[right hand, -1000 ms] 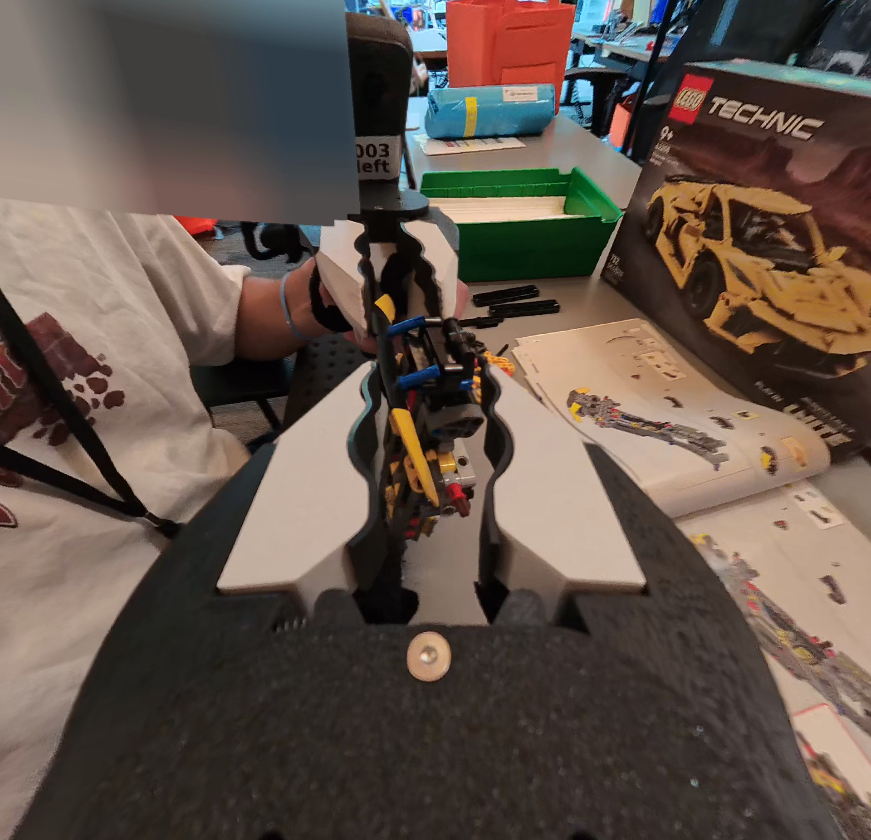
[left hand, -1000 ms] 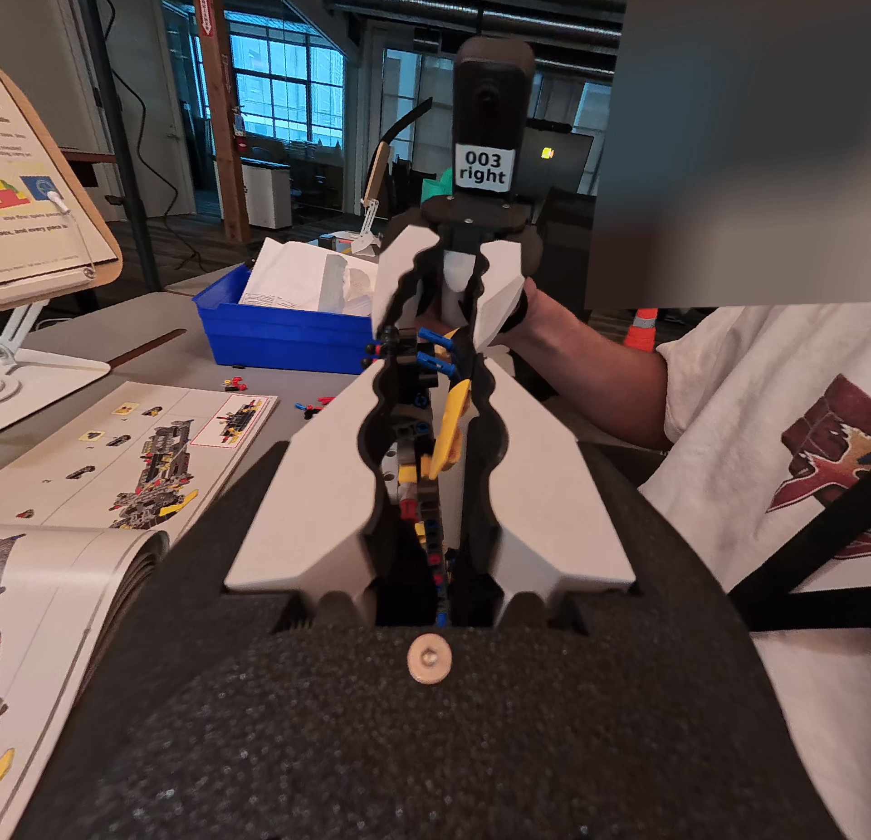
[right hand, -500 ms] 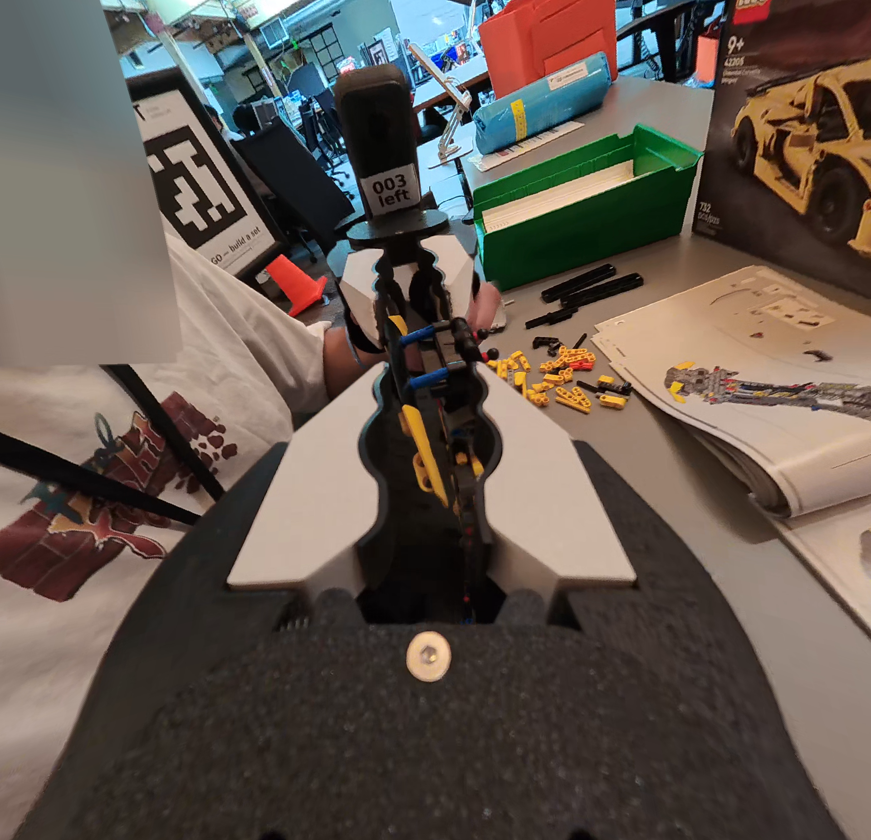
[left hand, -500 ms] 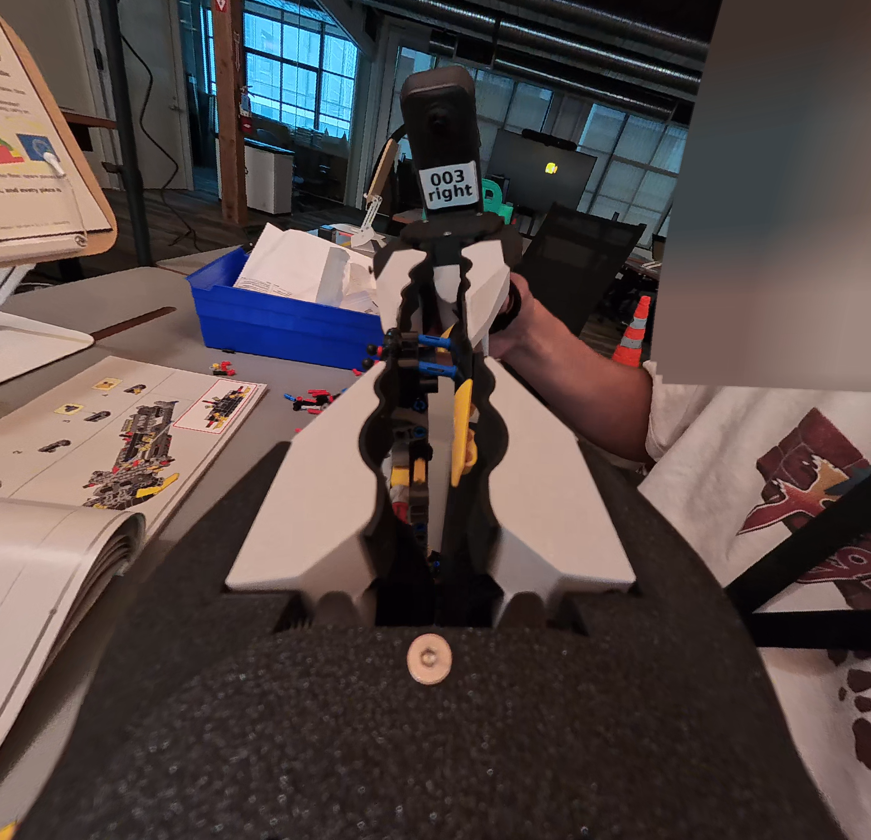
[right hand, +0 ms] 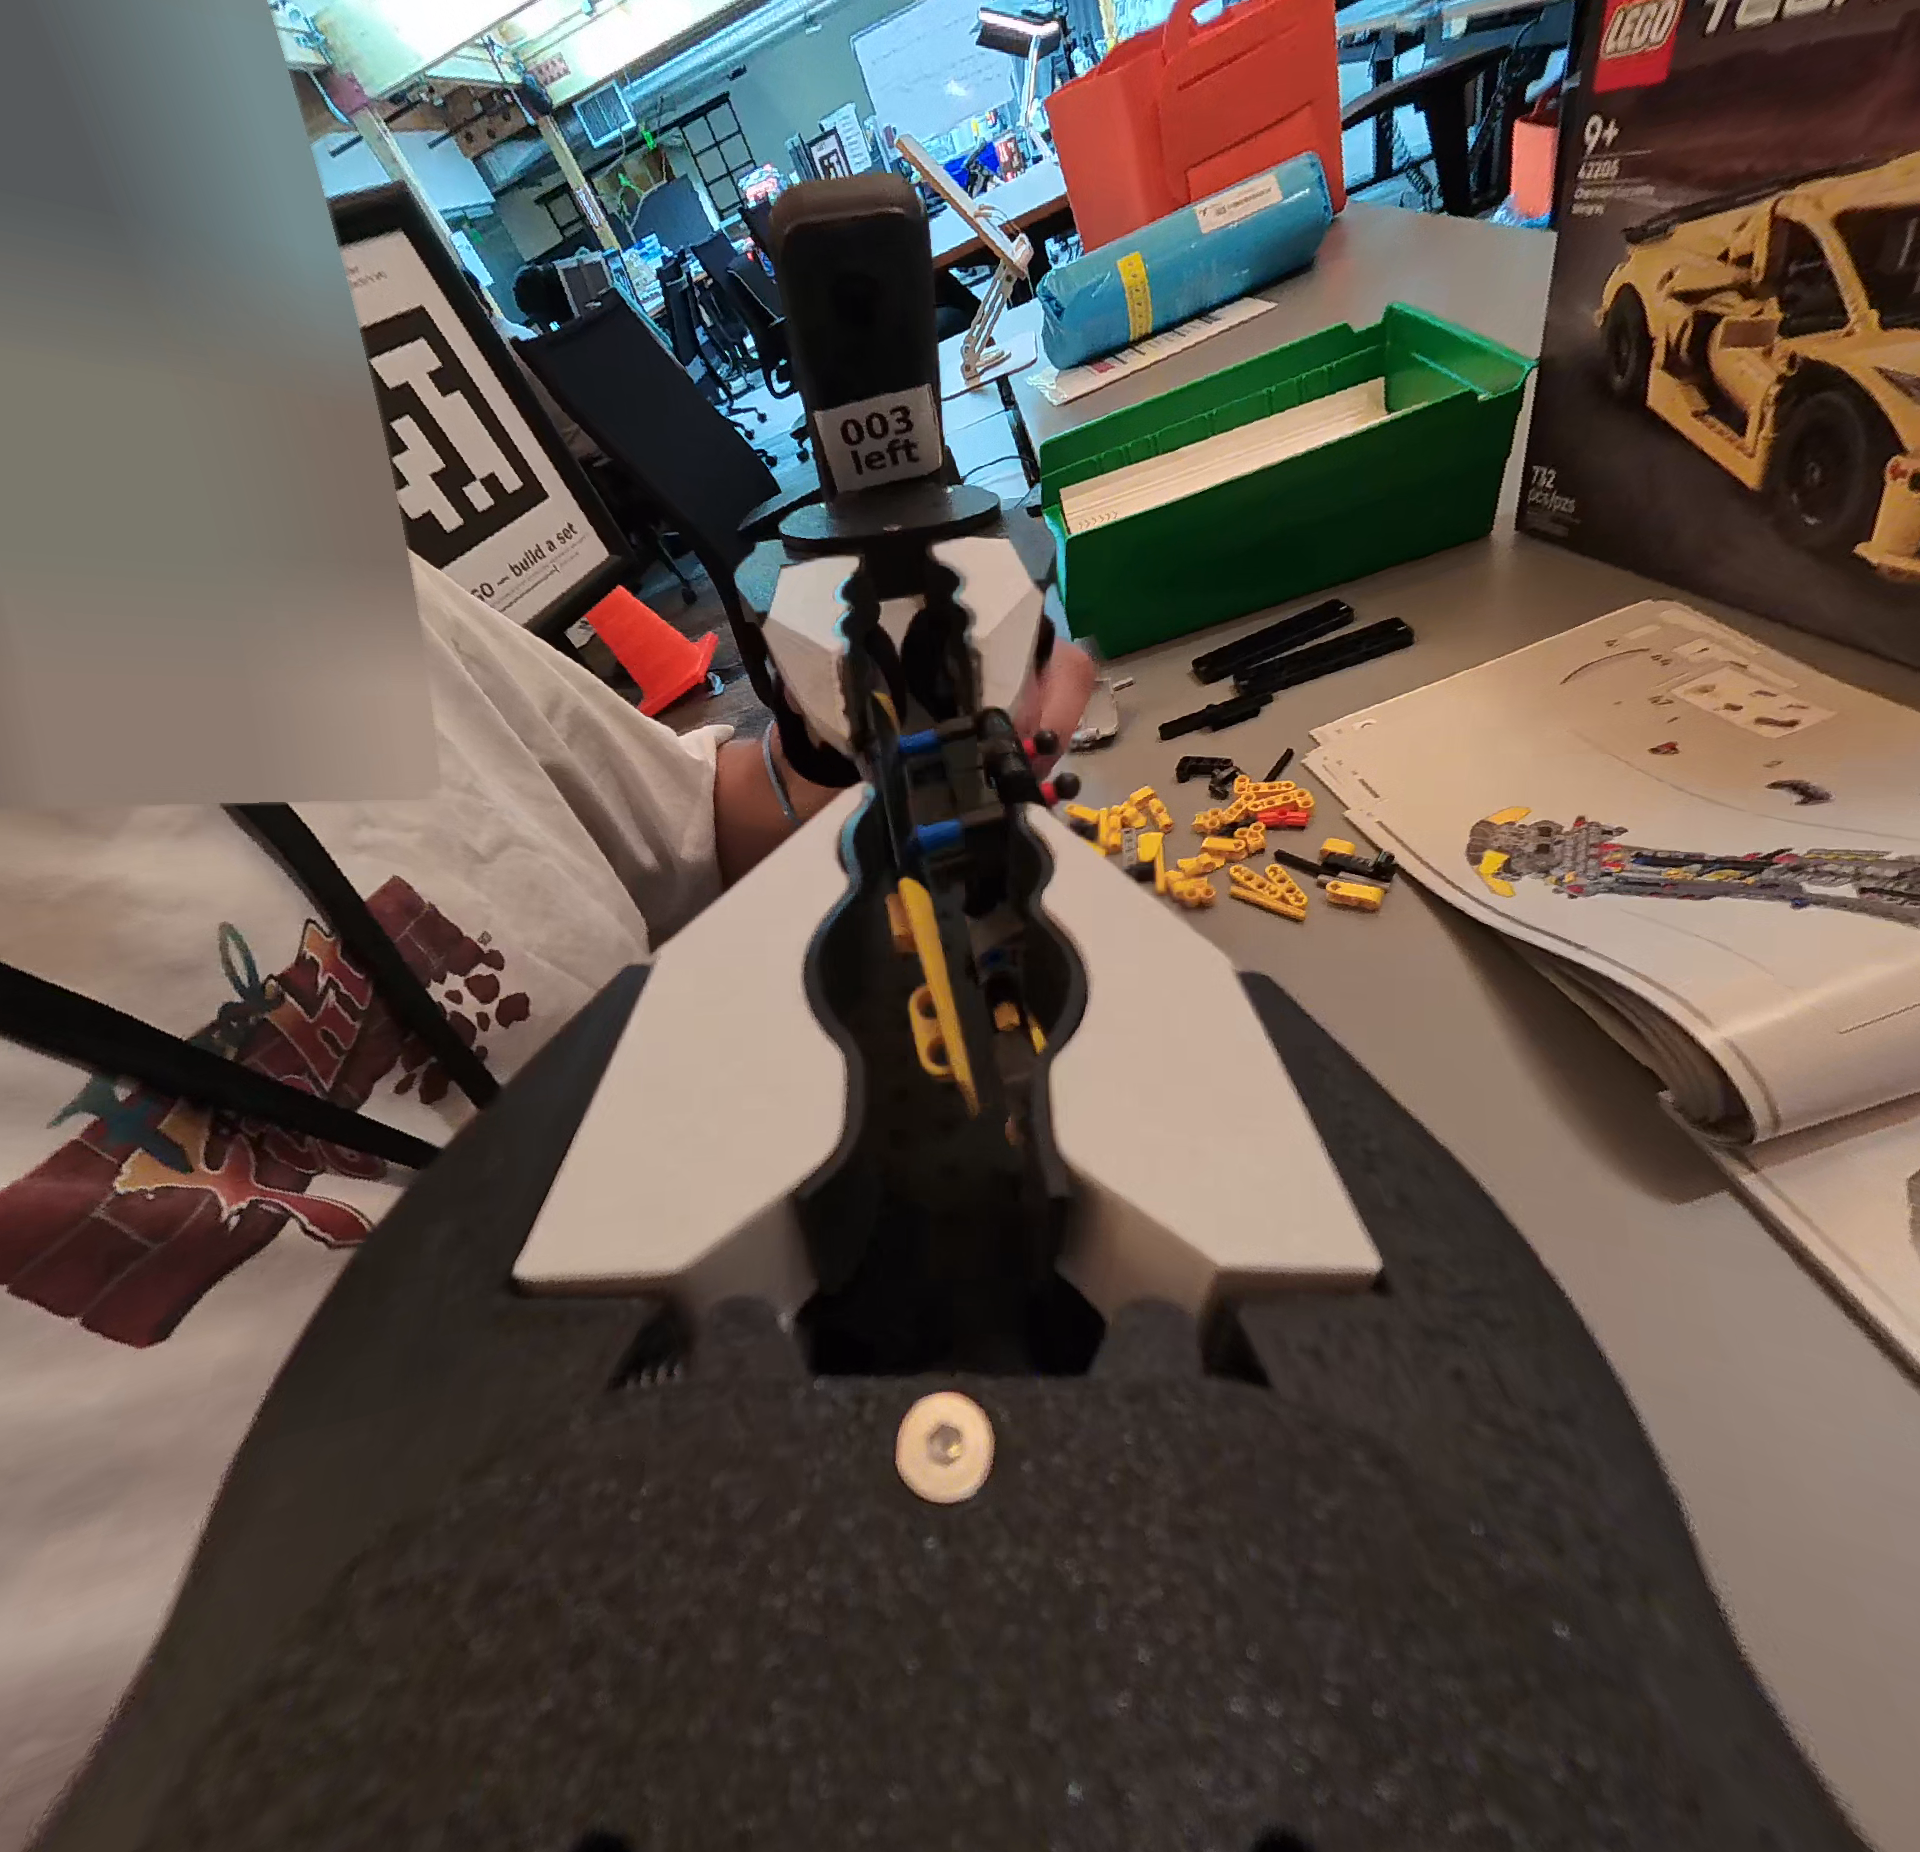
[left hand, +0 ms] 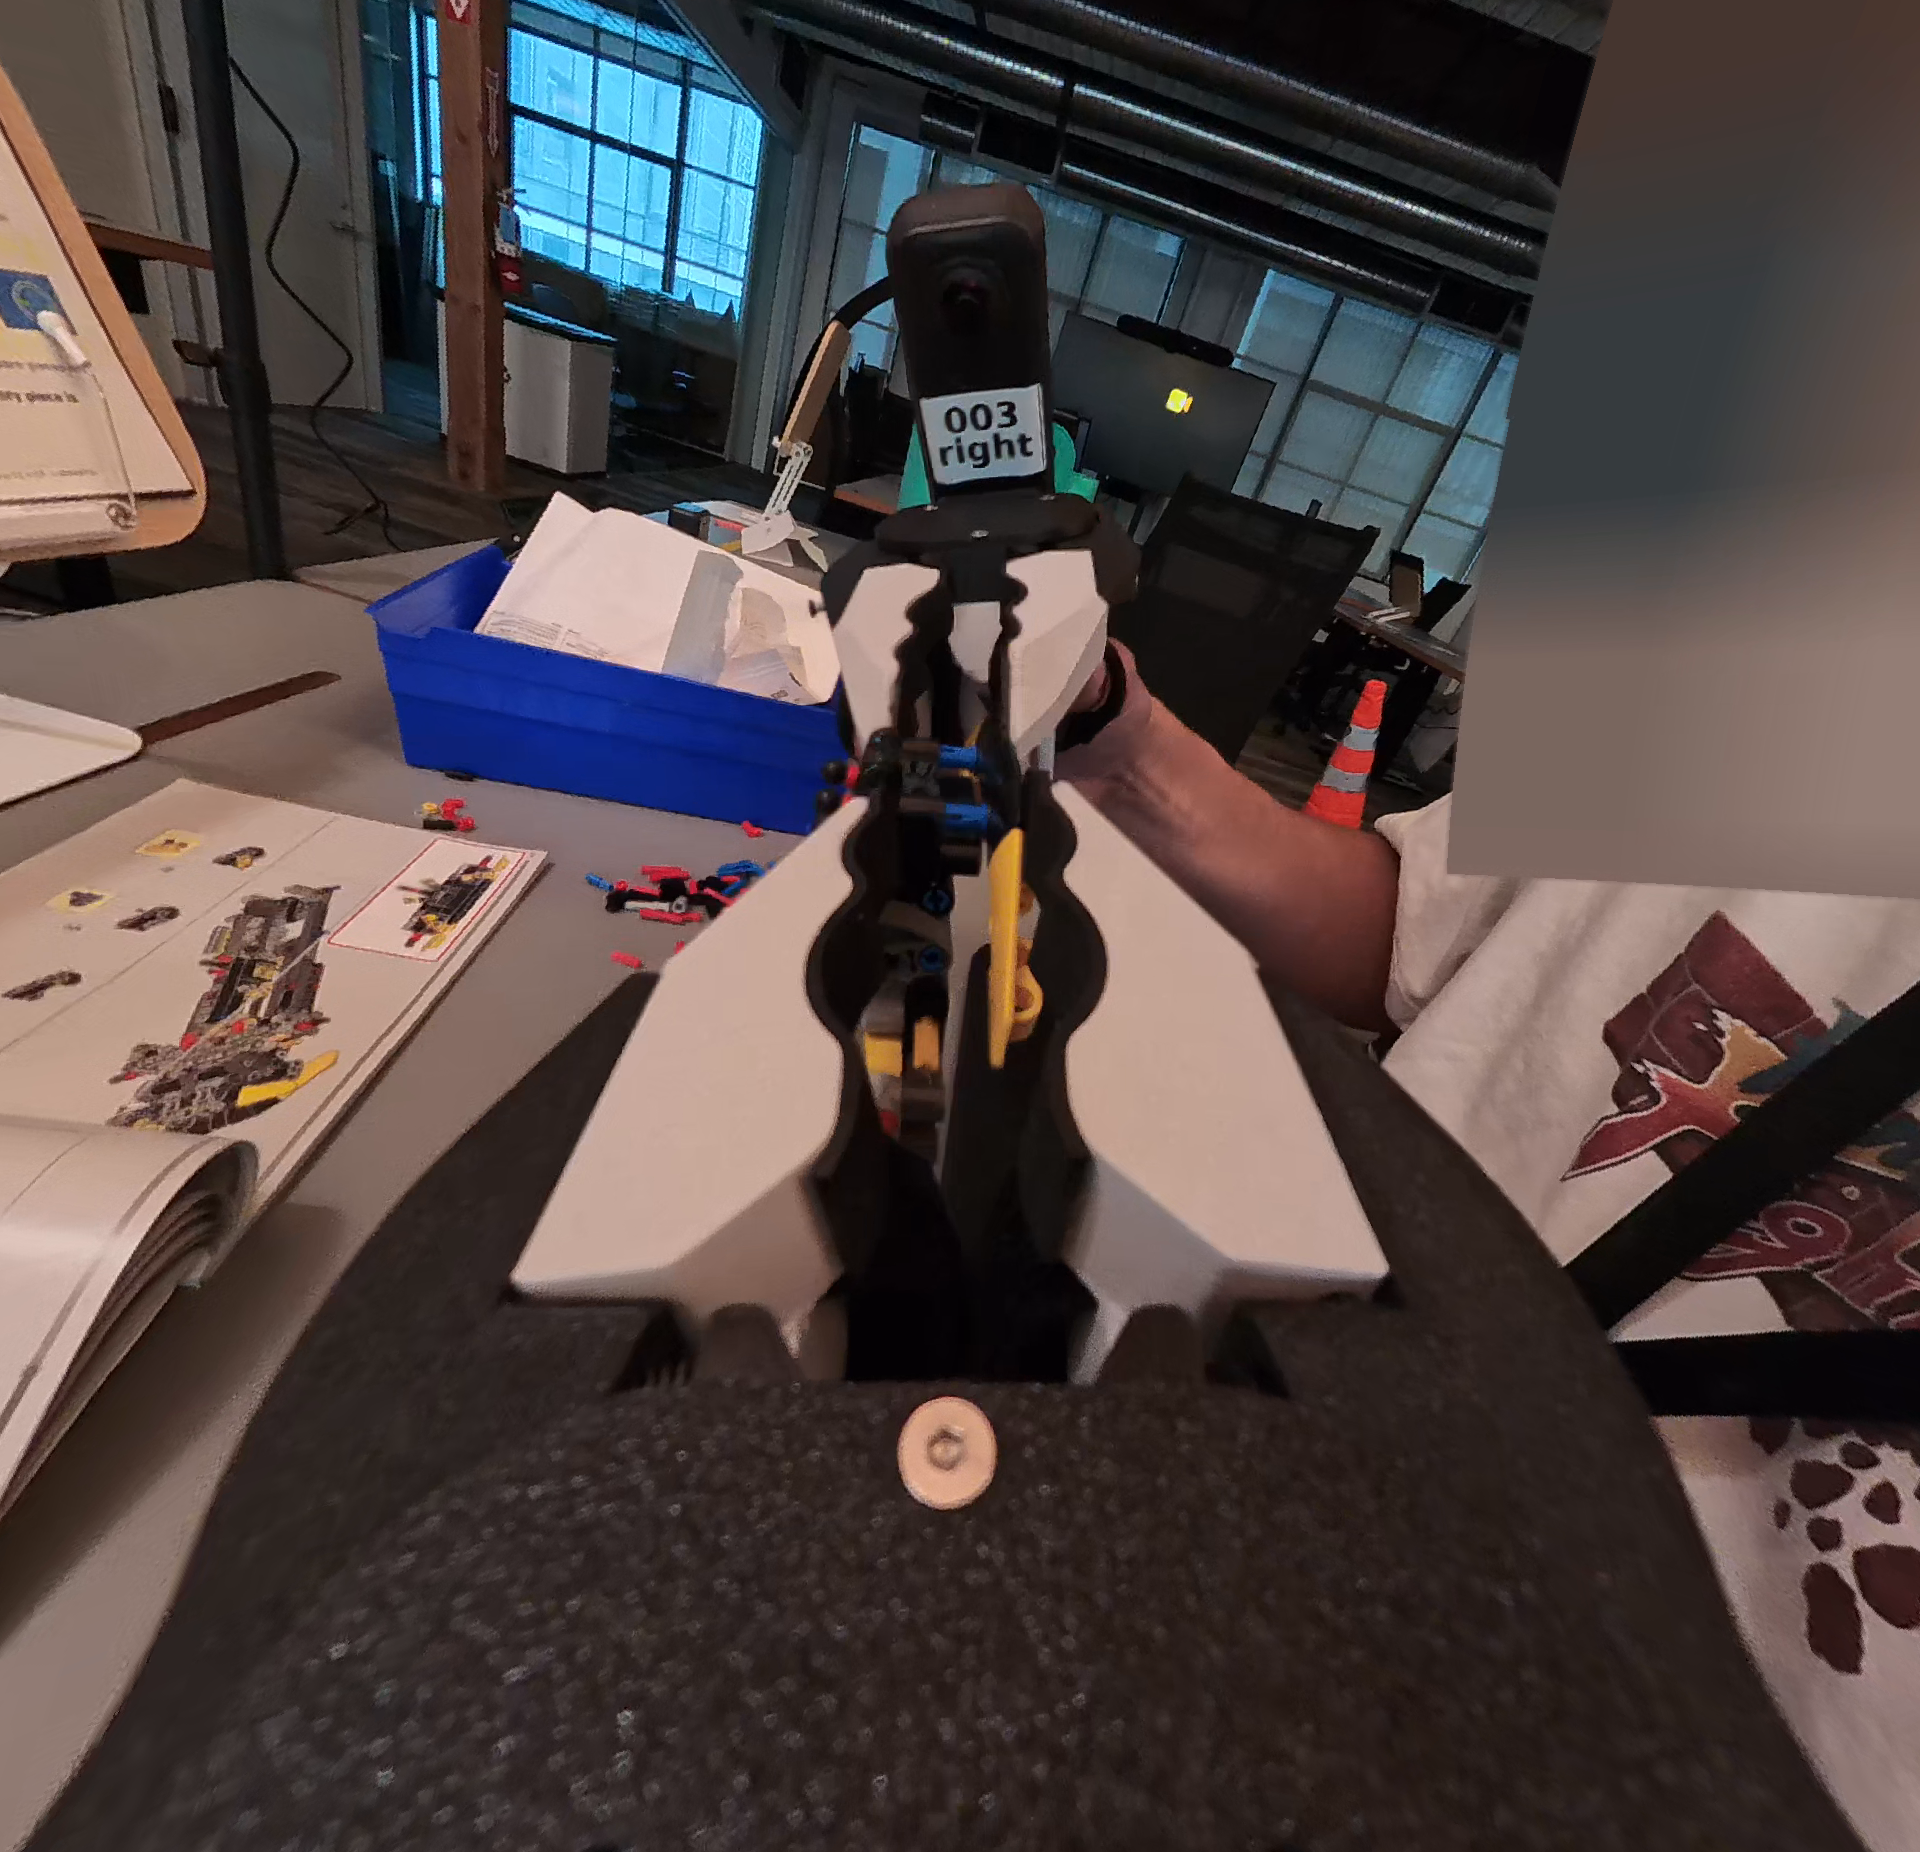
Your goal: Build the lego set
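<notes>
Left tool and right tool both clamped on half-built lego chassis held above desk; loose yellow pieces remain, build unfinished.

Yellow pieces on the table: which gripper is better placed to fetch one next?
Probably the right. The yellow pieces lie just off the right gripper, on its side of the table. The left gripper faces only small red and blue pieces. Both are shut on the lego model, so one must let go first.
</notes>
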The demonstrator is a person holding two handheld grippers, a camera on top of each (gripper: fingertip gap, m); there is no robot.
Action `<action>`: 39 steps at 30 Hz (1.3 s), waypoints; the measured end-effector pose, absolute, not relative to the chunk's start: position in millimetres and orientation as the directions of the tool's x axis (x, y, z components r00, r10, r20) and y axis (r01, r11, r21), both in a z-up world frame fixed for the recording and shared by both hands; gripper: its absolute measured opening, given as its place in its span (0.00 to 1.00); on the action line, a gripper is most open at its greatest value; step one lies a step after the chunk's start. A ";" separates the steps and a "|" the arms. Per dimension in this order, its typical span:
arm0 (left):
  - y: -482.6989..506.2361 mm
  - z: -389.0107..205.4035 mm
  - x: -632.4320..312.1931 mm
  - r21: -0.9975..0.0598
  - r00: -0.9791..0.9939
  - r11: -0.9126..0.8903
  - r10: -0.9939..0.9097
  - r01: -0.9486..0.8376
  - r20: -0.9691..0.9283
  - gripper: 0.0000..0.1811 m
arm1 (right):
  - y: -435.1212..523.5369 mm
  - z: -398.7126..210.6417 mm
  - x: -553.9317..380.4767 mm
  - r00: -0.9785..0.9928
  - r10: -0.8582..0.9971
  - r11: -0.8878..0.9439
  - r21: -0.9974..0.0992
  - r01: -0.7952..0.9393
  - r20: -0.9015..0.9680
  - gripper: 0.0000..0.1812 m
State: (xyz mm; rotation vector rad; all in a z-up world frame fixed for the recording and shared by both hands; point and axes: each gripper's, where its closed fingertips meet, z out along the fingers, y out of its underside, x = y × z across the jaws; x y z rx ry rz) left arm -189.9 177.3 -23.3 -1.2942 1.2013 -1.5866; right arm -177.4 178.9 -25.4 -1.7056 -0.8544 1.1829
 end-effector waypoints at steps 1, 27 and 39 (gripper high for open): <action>177.1 -22.7 -190.0 -0.959 -0.211 -0.282 -0.938 -0.007 0.277 0.12 | 179.2 -25.8 -177.1 0.311 0.880 -0.394 -0.918 0.055 -0.359 0.12; 175.9 -22.6 -188.1 -0.971 -0.220 -0.237 -0.948 0.014 0.228 0.12 | 178.2 -24.3 -174.2 0.344 0.928 -0.263 -0.909 0.324 -0.146 0.14; 170.9 -22.4 -196.2 -0.997 -0.158 -0.079 -0.985 0.012 0.076 0.12 | 170.9 -26.8 -181.2 0.293 0.946 -0.281 -0.798 0.534 -0.137 0.11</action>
